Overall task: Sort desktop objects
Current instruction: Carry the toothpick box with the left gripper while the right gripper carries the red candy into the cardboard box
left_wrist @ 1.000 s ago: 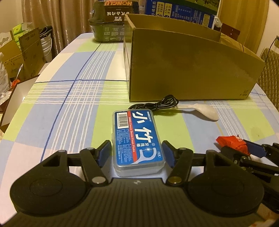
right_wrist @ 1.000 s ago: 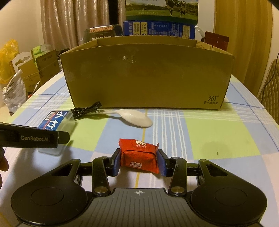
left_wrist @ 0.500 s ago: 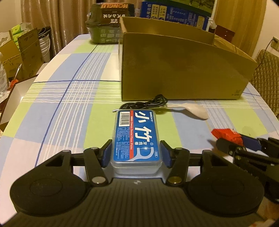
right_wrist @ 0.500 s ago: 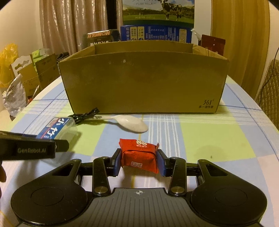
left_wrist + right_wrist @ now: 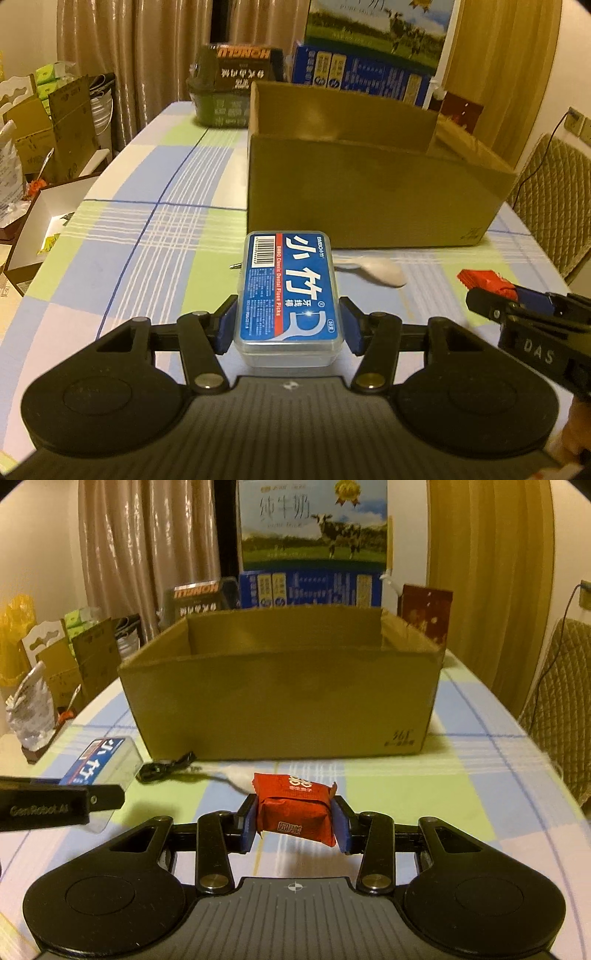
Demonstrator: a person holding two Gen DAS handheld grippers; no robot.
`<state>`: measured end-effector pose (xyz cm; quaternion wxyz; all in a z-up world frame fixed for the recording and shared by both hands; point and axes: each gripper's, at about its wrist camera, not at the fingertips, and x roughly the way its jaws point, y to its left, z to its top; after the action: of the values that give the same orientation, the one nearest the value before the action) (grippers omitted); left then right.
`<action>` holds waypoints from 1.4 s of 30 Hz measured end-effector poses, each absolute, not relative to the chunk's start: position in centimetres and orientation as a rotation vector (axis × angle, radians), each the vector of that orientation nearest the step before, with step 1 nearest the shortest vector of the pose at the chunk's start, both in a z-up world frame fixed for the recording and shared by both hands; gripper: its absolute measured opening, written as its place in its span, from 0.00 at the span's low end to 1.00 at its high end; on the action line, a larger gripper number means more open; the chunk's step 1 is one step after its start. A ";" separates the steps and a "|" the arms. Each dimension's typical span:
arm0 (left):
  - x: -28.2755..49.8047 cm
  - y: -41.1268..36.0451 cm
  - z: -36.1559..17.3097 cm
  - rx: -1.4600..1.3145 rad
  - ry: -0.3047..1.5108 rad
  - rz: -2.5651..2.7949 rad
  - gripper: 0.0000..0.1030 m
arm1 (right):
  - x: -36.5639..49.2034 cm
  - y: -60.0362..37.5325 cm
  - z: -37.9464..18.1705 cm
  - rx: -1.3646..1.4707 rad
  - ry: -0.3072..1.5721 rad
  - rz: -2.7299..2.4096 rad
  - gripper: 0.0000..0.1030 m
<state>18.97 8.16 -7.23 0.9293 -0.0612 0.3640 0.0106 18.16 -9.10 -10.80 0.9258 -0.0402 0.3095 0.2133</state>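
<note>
Tablecloth in pale checks runs bare from 9 to 11 o'clock in the left wrist view, ending at the rounded table edge. At 12 o'clock an open cardboard box blocks the way ahead, its near wall upright. A white spoon lies at 1 o'clock, just in front of that wall. The left gripper has its blue pads pressed on both long sides of a clear floss pick case with a blue label, held off the cloth.

In the right wrist view, open cloth spreads from 1 to 3 o'clock. The box stands at 12 o'clock, and a black cable lies coiled at its near left corner, around 10 o'clock. The right gripper is clamped on a red snack packet, crinkled, tilted slightly, above the cloth.
</note>
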 end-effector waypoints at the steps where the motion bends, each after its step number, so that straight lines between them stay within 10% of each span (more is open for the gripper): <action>1: 18.7 7.9 -6.8 -0.124 0.740 0.022 0.50 | 18.1 -9.4 -10.3 -0.076 0.629 0.435 0.37; 42: 13.6 3.6 0.8 -0.094 0.673 0.027 0.50 | 17.3 -17.7 -2.4 0.042 0.602 0.453 0.37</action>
<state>13.58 3.57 0.84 0.9427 -0.0462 0.3303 0.0133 17.31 -17.72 -2.39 0.9297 0.0205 0.2937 0.2214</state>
